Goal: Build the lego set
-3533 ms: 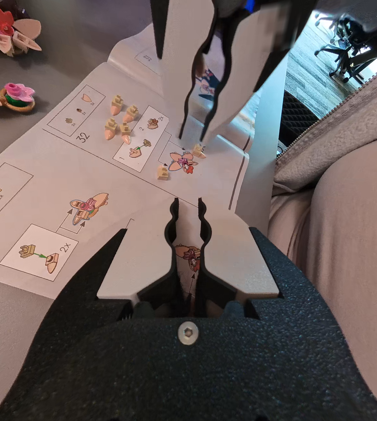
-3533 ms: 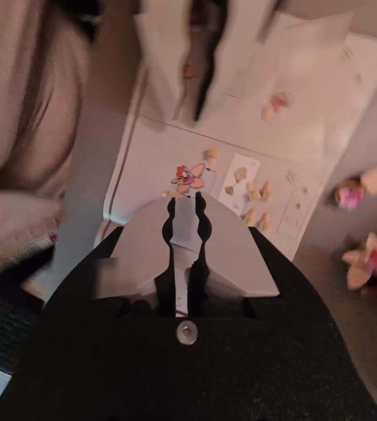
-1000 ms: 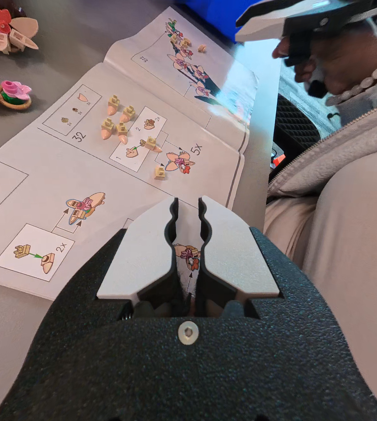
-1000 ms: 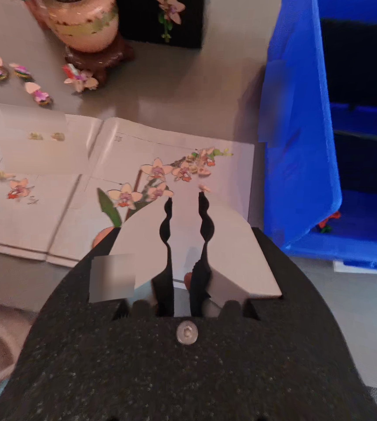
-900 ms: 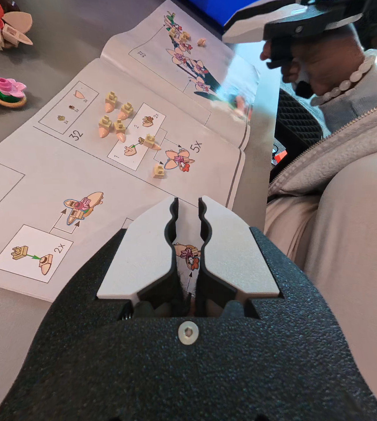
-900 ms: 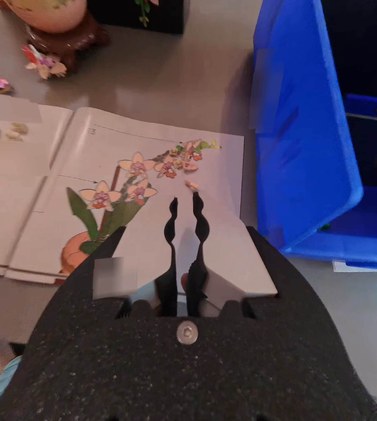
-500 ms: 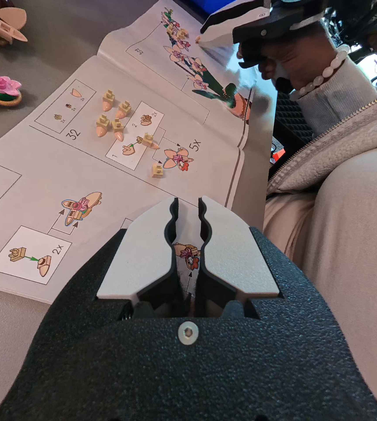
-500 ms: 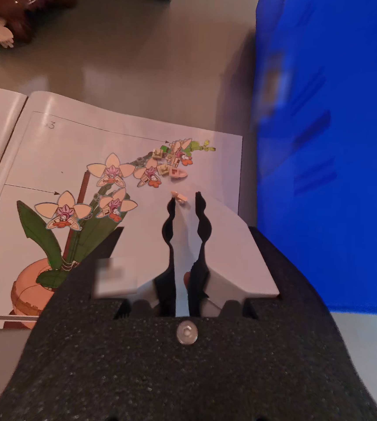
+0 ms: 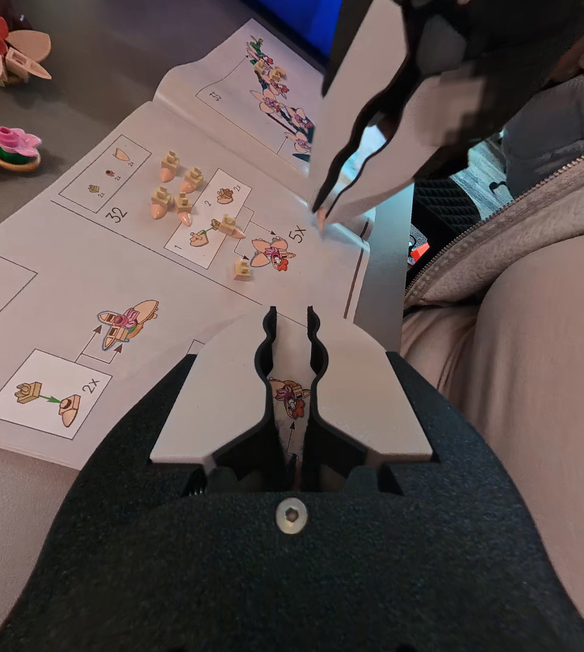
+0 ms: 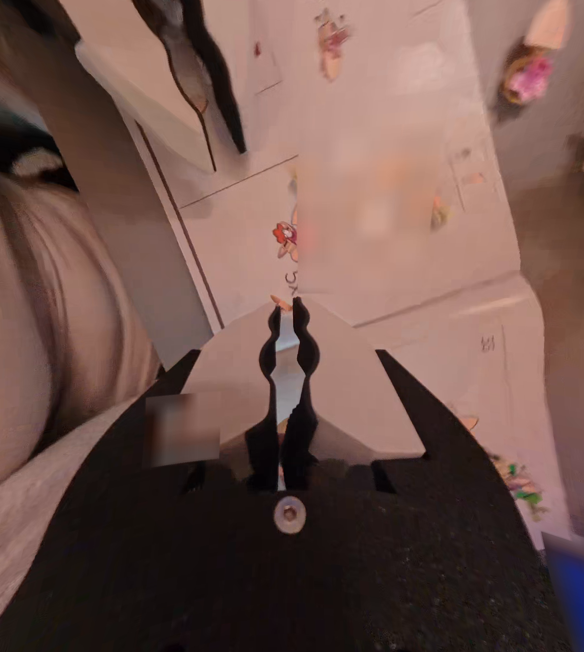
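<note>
My left gripper point(image 9: 291, 310) is open and empty, low over the near page of an open instruction booklet point(image 9: 72, 282). A loose tan clip piece point(image 9: 242, 270) lies just ahead of it. A tan clip joined to a peach petal point(image 9: 230, 227) lies a little farther on. My right gripper point(image 10: 285, 303) is shut on a small peach petal piece point(image 10: 281, 304) at its very tips. In the left wrist view the right gripper point(image 9: 320, 211) points down at the booklet's right edge with the peach piece point(image 9: 321, 221) at its tip.
Several assembled tan-and-peach pieces point(image 9: 174, 192) lie on the page. A pink flower on a ring point(image 9: 15, 144) and a larger petal flower point(image 9: 5, 56) sit on the grey table at left. A blue bin point(image 9: 308, 21) is at the back. A person's clothing point(image 9: 530, 352) fills the right. About 8 centimeters separates my left fingertips from my right.
My right gripper closed on the small peach piece on the far page by the blue bin. It carried the piece over to the near page, close to my left gripper, which stayed put.
</note>
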`<state>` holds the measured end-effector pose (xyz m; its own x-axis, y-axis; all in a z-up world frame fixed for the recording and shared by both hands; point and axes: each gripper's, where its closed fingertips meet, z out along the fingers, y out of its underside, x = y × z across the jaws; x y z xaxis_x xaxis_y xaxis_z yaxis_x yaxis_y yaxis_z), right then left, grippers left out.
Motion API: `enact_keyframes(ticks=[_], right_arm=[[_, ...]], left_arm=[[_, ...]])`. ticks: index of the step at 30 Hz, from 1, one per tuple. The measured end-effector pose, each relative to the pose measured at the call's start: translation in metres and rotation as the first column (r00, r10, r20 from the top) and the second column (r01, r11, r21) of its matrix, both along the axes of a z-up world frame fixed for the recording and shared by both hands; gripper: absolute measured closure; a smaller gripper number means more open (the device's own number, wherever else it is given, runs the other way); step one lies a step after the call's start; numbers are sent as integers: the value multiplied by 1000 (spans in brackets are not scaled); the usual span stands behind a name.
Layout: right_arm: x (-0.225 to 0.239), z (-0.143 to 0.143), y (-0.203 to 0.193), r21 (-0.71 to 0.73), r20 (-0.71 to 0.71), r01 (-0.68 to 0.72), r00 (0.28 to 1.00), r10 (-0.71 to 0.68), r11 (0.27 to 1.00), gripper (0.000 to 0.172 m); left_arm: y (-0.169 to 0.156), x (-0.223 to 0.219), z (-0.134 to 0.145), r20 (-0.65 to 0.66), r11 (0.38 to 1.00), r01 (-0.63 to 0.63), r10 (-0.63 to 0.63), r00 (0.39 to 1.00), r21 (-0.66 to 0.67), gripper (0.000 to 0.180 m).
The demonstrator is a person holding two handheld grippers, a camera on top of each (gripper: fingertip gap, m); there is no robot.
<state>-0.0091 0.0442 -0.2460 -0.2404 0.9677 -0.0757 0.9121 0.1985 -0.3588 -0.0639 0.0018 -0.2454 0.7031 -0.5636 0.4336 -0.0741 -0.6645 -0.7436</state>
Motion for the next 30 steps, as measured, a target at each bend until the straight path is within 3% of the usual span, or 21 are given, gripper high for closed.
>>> enact_keyframes(ticks=[5,10,14,17,24,30], right_arm=[[-21,-17,7,112,139,-137,983,121,984,164],[-36,-16,9,135,28,-114,993,111,984,157],[-35,2,20,152,-151,-6,988,29,988,154],[-32,12,18,73,-273,62,961,-40,995,161],[-33,-7,24,-5,-265,174,949,-169,985,172],[-49,-13,12,-19,-274,114,955,-115,993,172]], left_arm=[[0,-1,0,2,1000,-5,5,1000,1,164],[0,0,1,19,1000,-1,1,1000,-3,164],[0,-1,4,37,1000,-1,1,999,1,164],[0,-1,4,46,1000,-1,1,999,1,164],[0,-1,4,43,1000,-4,3,999,1,164],[0,-1,3,34,1000,-3,3,999,-3,164]])
